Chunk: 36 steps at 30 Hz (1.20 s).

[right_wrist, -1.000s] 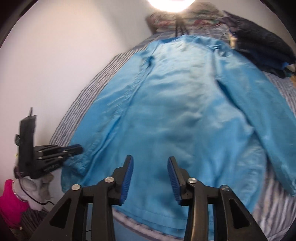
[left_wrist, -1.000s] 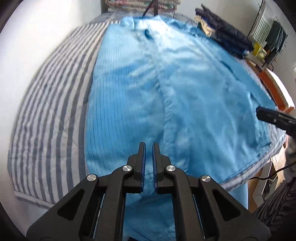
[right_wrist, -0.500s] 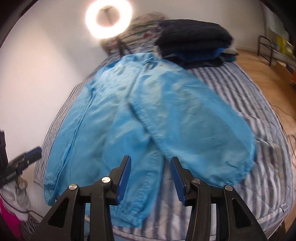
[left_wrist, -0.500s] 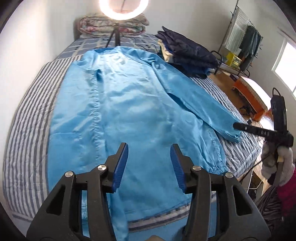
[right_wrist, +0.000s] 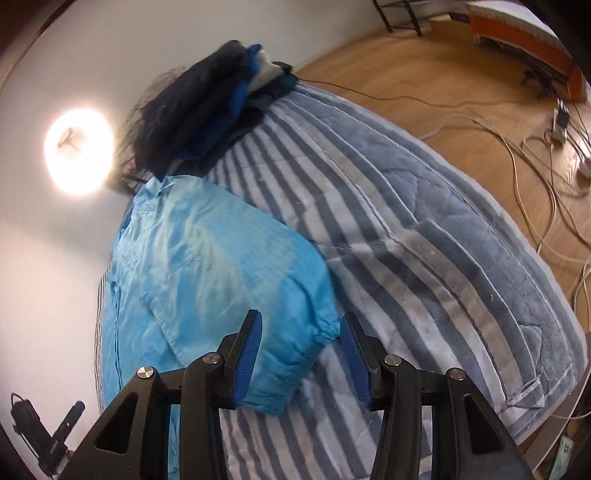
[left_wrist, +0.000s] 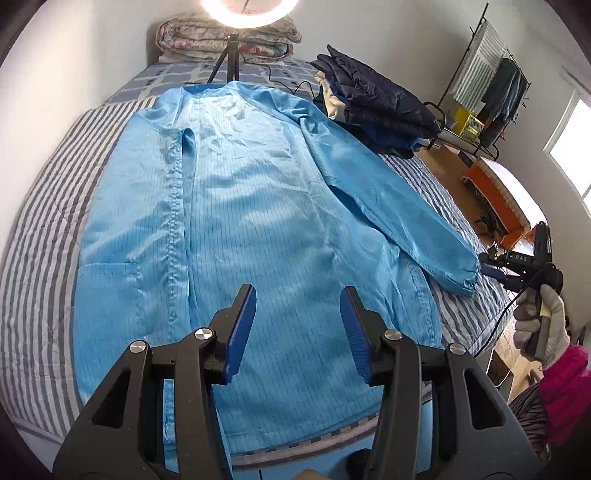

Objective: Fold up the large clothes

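Letting go of the blue coat (left_wrist: 258, 206), the left gripper (left_wrist: 298, 328) now hangs wide apart and empty above its hem. The coat lies flat on the striped bed (left_wrist: 48, 206). The right gripper (right_wrist: 301, 350) has swung over to the sleeve cuff (right_wrist: 317, 332), jaws apart and not pinching yet, so folding the sleeve in looks next

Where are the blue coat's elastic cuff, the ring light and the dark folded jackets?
blue coat's elastic cuff (right_wrist: 325, 334), right wrist view, on the gathered sleeve end.
ring light (left_wrist: 249, 13), left wrist view, on its glowing ring.
dark folded jackets (left_wrist: 384, 107), left wrist view, on the top jacket.
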Tool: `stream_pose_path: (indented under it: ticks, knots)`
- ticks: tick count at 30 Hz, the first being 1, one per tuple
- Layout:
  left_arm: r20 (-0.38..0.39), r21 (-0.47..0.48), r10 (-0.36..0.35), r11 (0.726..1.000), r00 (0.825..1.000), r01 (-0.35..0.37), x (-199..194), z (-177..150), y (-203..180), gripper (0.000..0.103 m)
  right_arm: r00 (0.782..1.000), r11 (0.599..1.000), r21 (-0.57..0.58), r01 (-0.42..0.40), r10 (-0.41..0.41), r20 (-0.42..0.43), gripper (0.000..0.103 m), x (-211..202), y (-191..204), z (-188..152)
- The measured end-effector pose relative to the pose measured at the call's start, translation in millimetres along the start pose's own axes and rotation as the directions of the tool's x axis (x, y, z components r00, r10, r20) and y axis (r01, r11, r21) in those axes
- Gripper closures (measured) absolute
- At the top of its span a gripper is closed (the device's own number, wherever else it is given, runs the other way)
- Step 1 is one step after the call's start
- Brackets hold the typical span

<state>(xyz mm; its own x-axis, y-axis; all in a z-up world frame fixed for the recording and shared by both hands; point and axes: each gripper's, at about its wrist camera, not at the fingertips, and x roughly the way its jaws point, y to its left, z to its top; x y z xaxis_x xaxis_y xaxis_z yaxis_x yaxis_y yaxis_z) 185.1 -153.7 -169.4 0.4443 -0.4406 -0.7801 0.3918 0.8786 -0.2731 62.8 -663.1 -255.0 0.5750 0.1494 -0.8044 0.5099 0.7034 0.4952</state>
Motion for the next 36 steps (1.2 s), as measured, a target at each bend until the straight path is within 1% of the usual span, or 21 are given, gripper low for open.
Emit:
stream_pose_path:
  ticks: [3, 5, 8, 9, 10, 11, 13, 16, 20, 24, 26, 28, 32, 36]
  knots:
    - [-0.008, -0.018, -0.005, 1.0, 1.0, 0.005, 4, 1, 1, 0.054, 1.0, 0.999, 0.04, -0.001, 0.001, -0.015, 0.055, 11, -11, 4]
    - [-0.01, -0.017, -0.007, 1.0, 1.0, 0.007, 5, 1, 1, 0.054, 0.999, 0.997, 0.07, -0.027, 0.029, -0.025, 0.055, 18, -16, 7]
    - [-0.011, -0.009, -0.002, 1.0, 1.0, 0.002, 6, 1, -1, 0.054, 0.998, 0.997, 0.068, -0.048, 0.05, -0.028, 0.056, 22, -15, 10]
    - [-0.012, -0.007, -0.002, 1.0, 1.0, 0.002, 7, 1, -1, 0.054, 0.997, 0.997, 0.055, -0.063, 0.065, -0.032, 0.066, 22, -11, 10]
    - [-0.013, -0.004, 0.002, 1.0, 1.0, -0.002, 7, 1, -1, 0.054, 0.997, 0.997, 0.037, -0.074, 0.075, -0.036, 0.081, 22, -6, 9]
    - [-0.013, -0.003, 0.004, 1.0, 1.0, -0.004, 7, 1, -1, 0.054, 0.997, 0.998, 0.011, -0.066, 0.067, -0.037, 0.085, 21, 1, 8]
    - [-0.014, -0.004, 0.006, 1.0, 1.0, -0.006, 8, 1, 0, 0.054, 1.0, 0.997, -0.069, -0.028, 0.027, -0.008, 0.1, 15, 19, 6]
    - [-0.013, -0.011, 0.008, 1.0, 1.0, -0.008, 8, 1, 3, 0.054, 0.999, 0.981, -0.191, 0.026, -0.016, 0.052, 0.103, 4, 49, 0]
    - [-0.005, -0.028, 0.011, 1.0, 1.0, -0.011, 5, 2, 10, 0.054, 0.991, 0.953, -0.299, 0.054, -0.014, 0.136, 0.103, -17, 87, -10]
    - [0.008, -0.071, 0.012, 0.997, 1.0, -0.011, 2, 3, 21, 0.054, 0.979, 0.9, -0.429, 0.07, 0.021, 0.203, 0.103, -35, 133, -27]
    - [0.012, -0.104, 0.01, 0.994, 1.0, -0.008, 0, 4, 30, 0.054, 0.976, 0.869, -0.491, 0.06, 0.053, 0.211, 0.103, -37, 157, -37]
    - [0.023, -0.14, 0.009, 0.99, 1.0, -0.006, -4, 5, 39, 0.054, 0.975, 0.825, -0.563, 0.052, 0.079, 0.206, 0.103, -36, 184, -51]
    - [0.047, -0.22, 0.017, 0.975, 0.999, -0.006, -13, 6, 61, 0.054, 0.979, 0.729, -0.684, 0.015, 0.128, 0.158, 0.103, -25, 234, -82]
    - [0.071, -0.308, 0.044, 0.951, 0.996, -0.02, -25, 5, 86, 0.055, 0.985, 0.616, -0.786, -0.055, 0.162, 0.058, 0.103, -4, 278, -124]
